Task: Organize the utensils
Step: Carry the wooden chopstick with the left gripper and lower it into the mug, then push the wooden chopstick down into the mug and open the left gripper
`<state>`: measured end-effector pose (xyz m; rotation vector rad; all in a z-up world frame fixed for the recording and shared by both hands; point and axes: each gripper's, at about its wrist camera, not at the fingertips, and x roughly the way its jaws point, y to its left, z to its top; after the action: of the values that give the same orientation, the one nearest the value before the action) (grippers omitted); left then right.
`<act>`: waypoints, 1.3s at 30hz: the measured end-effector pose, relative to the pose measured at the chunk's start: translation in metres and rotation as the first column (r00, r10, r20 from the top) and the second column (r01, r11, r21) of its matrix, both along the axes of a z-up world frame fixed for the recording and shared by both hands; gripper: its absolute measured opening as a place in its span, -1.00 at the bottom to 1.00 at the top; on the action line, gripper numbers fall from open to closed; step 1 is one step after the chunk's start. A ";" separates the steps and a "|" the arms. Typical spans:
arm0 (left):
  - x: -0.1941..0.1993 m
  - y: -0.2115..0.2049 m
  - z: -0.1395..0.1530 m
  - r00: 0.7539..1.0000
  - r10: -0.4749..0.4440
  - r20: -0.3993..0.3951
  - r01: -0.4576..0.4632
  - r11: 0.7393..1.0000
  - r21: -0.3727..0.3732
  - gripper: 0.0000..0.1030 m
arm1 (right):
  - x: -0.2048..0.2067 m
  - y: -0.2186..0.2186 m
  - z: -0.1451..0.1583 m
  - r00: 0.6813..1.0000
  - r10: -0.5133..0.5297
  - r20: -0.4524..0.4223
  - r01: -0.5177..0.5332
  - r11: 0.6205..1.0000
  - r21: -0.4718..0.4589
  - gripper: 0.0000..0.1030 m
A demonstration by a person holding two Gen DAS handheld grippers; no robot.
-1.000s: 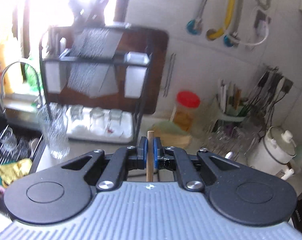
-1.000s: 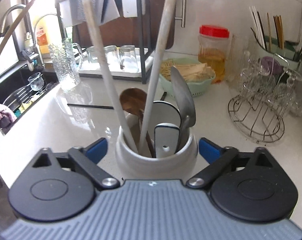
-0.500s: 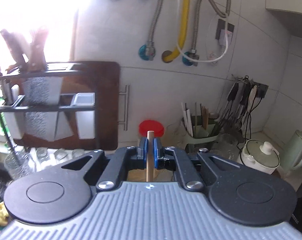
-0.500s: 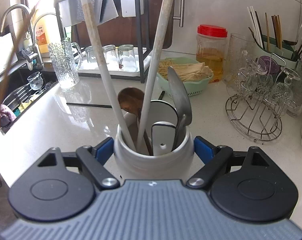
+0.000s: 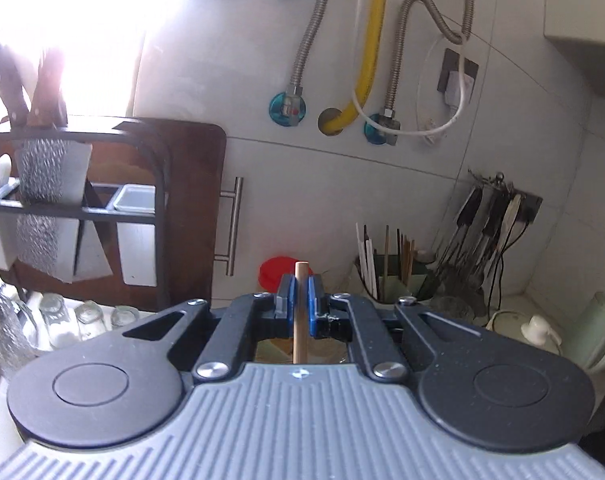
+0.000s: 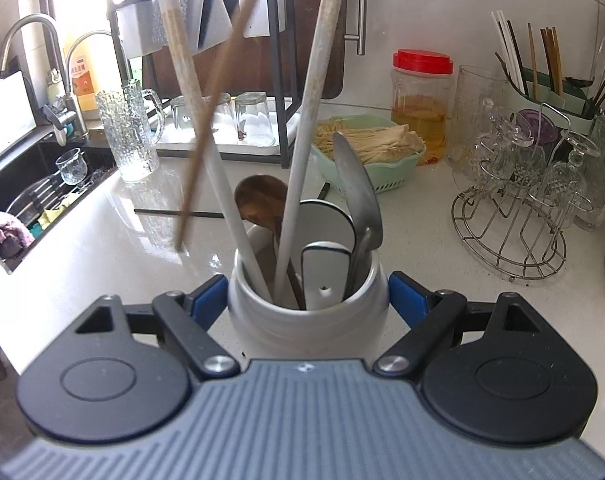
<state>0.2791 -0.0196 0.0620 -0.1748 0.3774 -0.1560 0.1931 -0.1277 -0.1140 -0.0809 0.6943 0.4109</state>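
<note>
A: What has changed on the table [image 6: 114, 248]?

B: The wooden stick [image 6: 218, 92] has come in from the left; a moment ago it was only at the edge near the sink, and now its lower end hangs just beside the white jar [image 6: 302, 312]. It seems ready to go in with the other utensils.

A: And the fingers?

B: The right gripper [image 6: 308, 304] grasps the jar, its blue fingers [image 6: 206, 300] pressed on both sides. The left gripper [image 5: 298, 294] is clenched on the stick's upper end [image 5: 300, 308].
</note>
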 end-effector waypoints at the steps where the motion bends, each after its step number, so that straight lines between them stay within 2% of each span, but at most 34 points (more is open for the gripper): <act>1: 0.001 -0.002 -0.001 1.000 0.006 0.005 -0.006 1.000 0.002 -0.85 | 0.000 0.000 0.000 1.000 0.002 0.001 -0.002 1.000 0.001 0.72; 12: 0.002 -0.015 -0.018 0.997 0.021 0.068 -0.024 0.999 0.043 -0.85 | 0.000 -0.003 0.000 1.000 0.014 0.003 -0.014 1.000 0.012 0.72; 20: -0.001 -0.019 -0.034 0.997 0.032 0.066 -0.036 0.997 0.064 -0.85 | 0.000 -0.004 0.000 1.000 0.024 0.007 -0.024 1.000 0.020 0.72; 29: -0.009 -0.022 -0.041 0.999 0.033 0.005 -0.034 0.993 0.110 -0.85 | 0.000 -0.008 -0.001 0.999 0.036 0.009 -0.036 0.999 0.036 0.72; 34: -0.015 -0.025 -0.032 0.997 0.007 -0.080 0.006 0.988 0.156 -0.85 | 0.000 -0.010 -0.001 0.999 0.044 0.008 -0.044 0.998 0.048 0.72; 37: -0.018 -0.024 -0.027 0.989 -0.007 -0.146 0.028 0.990 0.141 -0.85 | 0.000 -0.011 -0.001 0.999 0.047 0.010 -0.048 0.997 0.052 0.72; 39: -0.021 -0.025 -0.025 0.985 -0.006 -0.173 0.034 0.987 0.160 -0.85 | -0.001 -0.012 -0.001 0.999 0.049 0.012 -0.050 0.997 0.057 0.72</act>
<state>0.2580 -0.0444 0.0370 -0.0236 0.5620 -0.1297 0.1924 -0.1395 -0.1154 -0.0464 0.6710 0.4771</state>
